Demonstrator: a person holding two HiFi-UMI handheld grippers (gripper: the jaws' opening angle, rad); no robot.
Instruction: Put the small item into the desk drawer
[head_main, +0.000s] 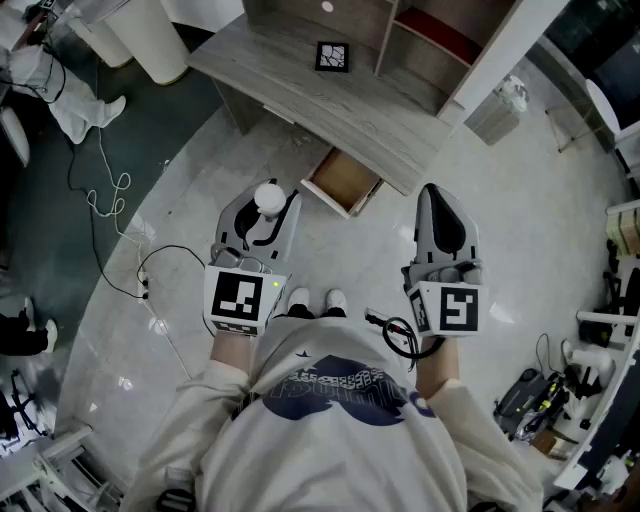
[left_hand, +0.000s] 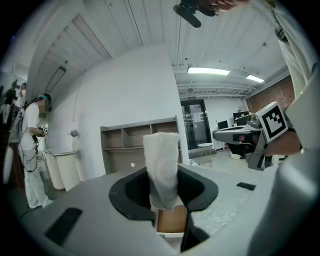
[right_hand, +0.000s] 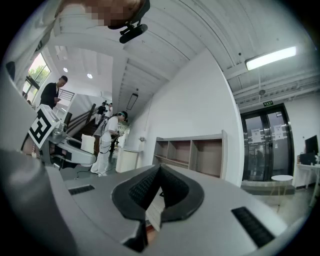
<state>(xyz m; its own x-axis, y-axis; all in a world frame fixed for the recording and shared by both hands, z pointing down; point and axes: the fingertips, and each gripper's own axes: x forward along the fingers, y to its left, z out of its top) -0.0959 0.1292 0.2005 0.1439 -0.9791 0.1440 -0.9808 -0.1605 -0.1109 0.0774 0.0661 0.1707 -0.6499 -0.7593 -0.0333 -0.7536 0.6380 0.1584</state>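
The small item (head_main: 268, 198) is white and rounded. My left gripper (head_main: 266, 210) is shut on it, and in the left gripper view it stands upright as a white roll (left_hand: 161, 165) between the dark pads (left_hand: 130, 192). The desk drawer (head_main: 343, 180) is pulled open under the grey desk (head_main: 300, 90), ahead of both grippers, and its wooden inside (left_hand: 171, 220) shows below the item. My right gripper (head_main: 434, 195) hangs to the right of the drawer. Its jaws (right_hand: 159, 192) meet at the tips with nothing between them.
A square marker (head_main: 332, 56) lies on the desk top. A shelf unit (head_main: 430, 40) stands behind the desk, a wire basket (head_main: 500, 105) to its right. White bins (head_main: 150, 35), floor cables (head_main: 110, 190) and another person (head_main: 60, 95) are at the left.
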